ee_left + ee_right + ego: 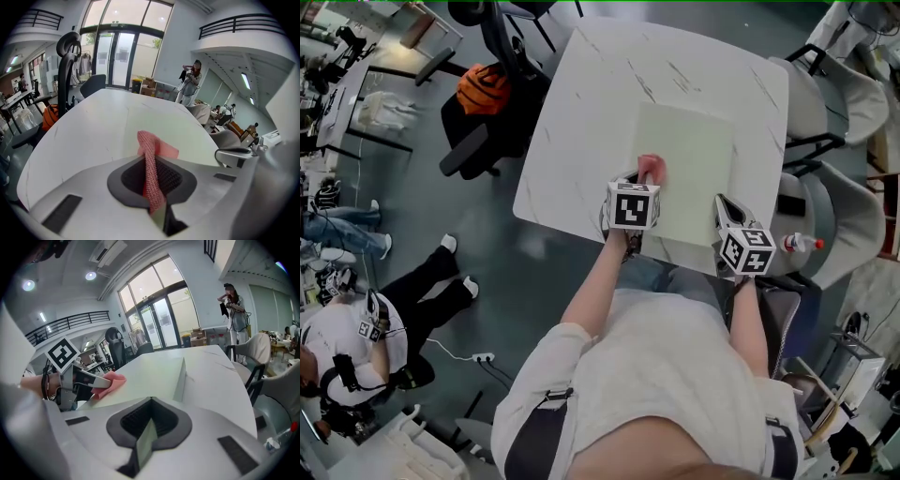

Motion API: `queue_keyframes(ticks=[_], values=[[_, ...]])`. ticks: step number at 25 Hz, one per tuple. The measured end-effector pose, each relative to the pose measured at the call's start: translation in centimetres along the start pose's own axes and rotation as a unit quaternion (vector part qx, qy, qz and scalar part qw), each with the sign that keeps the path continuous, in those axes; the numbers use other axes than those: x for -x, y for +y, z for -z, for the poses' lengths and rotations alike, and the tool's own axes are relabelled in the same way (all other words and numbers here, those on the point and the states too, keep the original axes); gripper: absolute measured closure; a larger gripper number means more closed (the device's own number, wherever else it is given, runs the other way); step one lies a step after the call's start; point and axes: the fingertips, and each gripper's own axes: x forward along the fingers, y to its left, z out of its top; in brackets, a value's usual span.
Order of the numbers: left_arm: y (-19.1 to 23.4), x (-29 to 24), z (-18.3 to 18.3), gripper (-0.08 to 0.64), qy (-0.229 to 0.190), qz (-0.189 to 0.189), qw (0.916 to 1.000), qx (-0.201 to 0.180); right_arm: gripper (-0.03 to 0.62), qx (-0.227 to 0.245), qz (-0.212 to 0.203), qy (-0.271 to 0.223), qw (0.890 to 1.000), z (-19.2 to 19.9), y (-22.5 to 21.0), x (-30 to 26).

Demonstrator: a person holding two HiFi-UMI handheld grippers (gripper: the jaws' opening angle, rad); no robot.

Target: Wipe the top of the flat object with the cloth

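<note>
A pale green flat board (686, 159) lies on the white marble table (600, 84). My left gripper (645, 184) is shut on a pink cloth (652, 169), which rests on the board's near left edge. In the left gripper view the cloth (149, 161) runs up between the jaws of the left gripper (153, 190) and folds over onto the board (154, 122). My right gripper (724, 208) is at the board's near right corner. In the right gripper view the right gripper (146, 433) is shut on the board's thin edge (145, 439), and the cloth (112, 380) shows at left.
An office chair with an orange bag (484, 88) stands left of the table. Grey chairs (848, 89) stand to the right, with a bottle (802, 243) beside my right gripper. A person (356, 347) sits on the floor at lower left. Another person (233, 303) stands beyond the table.
</note>
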Motion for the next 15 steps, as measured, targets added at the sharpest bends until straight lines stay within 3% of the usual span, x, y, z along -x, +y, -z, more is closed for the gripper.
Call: queue_keyframes(ticks=[7, 12, 15], values=[[-4.3, -1.7, -0.3, 0.525, 0.004, -0.002, 1.0000, -0.008, 0.583, 0.018, -0.031, 0.013, 0.999, 0.2, 0.5, -0.3], [-6.9, -2.4, -0.3, 0.525, 0.003, -0.005, 1.0000, -0.008, 0.583, 0.061, -0.057, 0.017, 0.996, 0.3, 2.1, -0.5], [-7.9, -2.6, -0.2, 0.525, 0.000, -0.014, 0.9998, -0.015, 0.583, 0.047, -0.065, 0.014, 0.997, 0.8, 1.8, 0.6]])
